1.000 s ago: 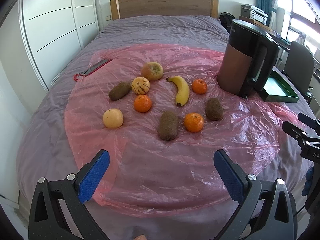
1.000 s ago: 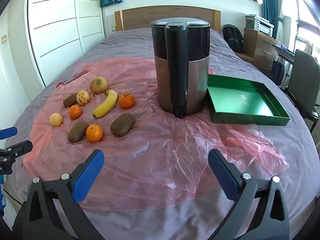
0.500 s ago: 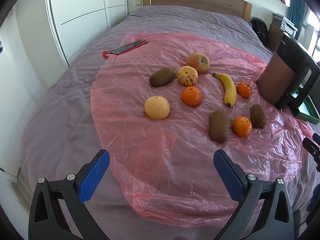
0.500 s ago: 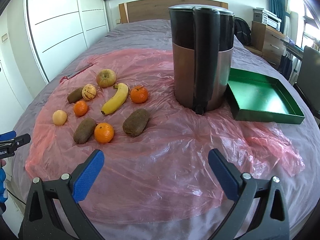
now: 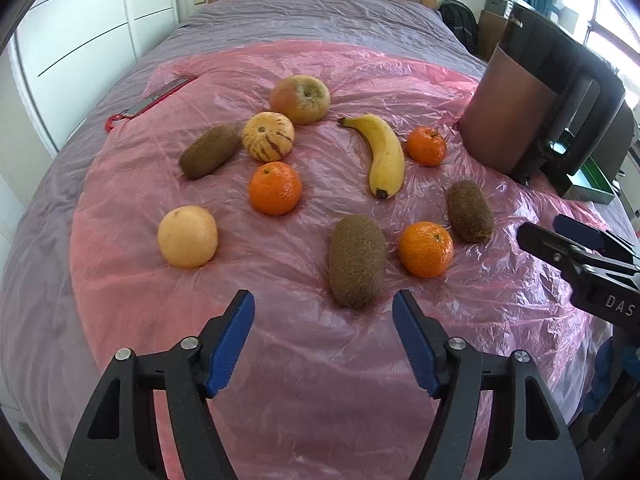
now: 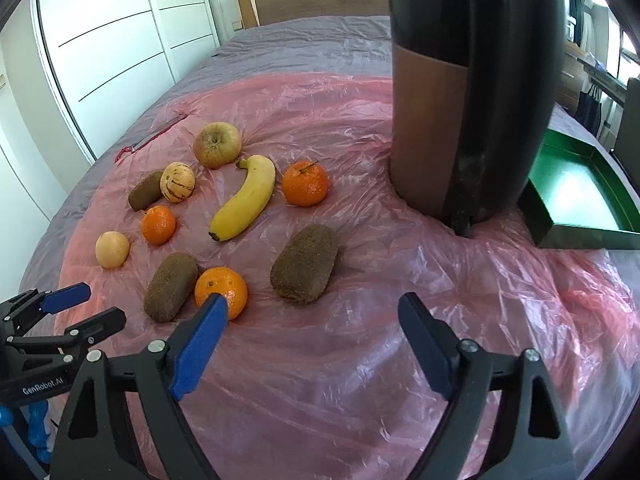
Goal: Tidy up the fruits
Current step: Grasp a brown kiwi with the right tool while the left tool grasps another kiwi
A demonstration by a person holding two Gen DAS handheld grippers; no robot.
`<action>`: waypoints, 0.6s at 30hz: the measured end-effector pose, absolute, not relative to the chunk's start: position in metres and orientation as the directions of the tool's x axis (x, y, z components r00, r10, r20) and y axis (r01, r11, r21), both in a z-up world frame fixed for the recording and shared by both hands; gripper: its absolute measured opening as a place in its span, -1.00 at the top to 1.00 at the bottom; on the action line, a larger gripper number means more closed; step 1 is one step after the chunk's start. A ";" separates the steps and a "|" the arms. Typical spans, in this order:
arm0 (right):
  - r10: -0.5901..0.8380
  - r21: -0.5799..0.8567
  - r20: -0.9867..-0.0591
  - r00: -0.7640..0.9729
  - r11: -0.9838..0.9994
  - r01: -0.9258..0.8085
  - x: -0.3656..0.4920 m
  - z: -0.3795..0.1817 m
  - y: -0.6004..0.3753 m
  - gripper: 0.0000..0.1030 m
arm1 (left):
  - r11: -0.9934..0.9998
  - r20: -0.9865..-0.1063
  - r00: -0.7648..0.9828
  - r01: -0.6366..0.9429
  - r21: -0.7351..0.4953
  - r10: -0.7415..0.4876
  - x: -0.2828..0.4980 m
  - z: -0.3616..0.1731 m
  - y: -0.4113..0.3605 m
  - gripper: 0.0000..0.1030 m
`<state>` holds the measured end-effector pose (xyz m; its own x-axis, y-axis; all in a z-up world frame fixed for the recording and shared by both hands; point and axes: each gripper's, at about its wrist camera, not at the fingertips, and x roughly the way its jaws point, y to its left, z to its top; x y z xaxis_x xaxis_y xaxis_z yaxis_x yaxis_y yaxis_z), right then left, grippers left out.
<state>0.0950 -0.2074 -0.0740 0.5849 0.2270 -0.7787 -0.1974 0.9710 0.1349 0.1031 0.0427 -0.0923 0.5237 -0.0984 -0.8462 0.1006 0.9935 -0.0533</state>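
Observation:
Fruits lie spread on a pink plastic sheet: an apple, a striped round fruit, a banana, a pale round fruit, three tangerines and three kiwis. My left gripper hovers just short of the nearest kiwi; its jaws are closing with nothing between them. My right gripper stands open and empty just before another kiwi, its left fingertip in front of a tangerine. A green tray sits at the right.
A tall black and copper jug stands between the fruits and the tray. A flat red-edged object lies at the sheet's far left edge. All of this rests on a grey bed, with white wardrobe doors to the left.
Both grippers have come down and forward, closer to the fruits. The left gripper's jaws have narrowed from wide open. The right jaws keep their width.

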 end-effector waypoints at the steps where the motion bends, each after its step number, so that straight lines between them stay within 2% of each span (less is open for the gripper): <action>1: 0.225 0.136 -0.784 0.579 0.972 -0.194 0.100 -0.077 -0.205 -1.00 | 0.992 -0.852 0.513 0.110 -0.055 -0.104 0.109 -0.096 0.040 -0.14; 5: 0.216 0.134 -0.803 0.556 0.974 -0.185 0.120 -0.087 -0.196 -1.00 | 0.991 -0.870 0.481 0.122 -0.059 -0.111 0.126 -0.108 0.037 0.00; 10: 0.205 0.134 -0.831 0.516 0.976 -0.171 0.142 -0.104 -0.188 -1.00 | 0.985 -0.879 0.456 0.154 -0.075 -0.138 0.137 -0.119 0.031 0.01; 14: 0.207 0.147 -0.851 0.483 0.976 -0.159 0.153 -0.114 -0.186 -0.83 | 0.981 -0.886 0.438 0.176 -0.086 -0.156 0.143 -0.128 0.025 0.01; 18: 0.207 0.151 -0.863 0.460 0.976 -0.156 0.161 -0.123 -0.183 -0.76 | 0.977 -0.886 0.428 0.189 -0.102 -0.176 0.147 -0.131 0.021 0.02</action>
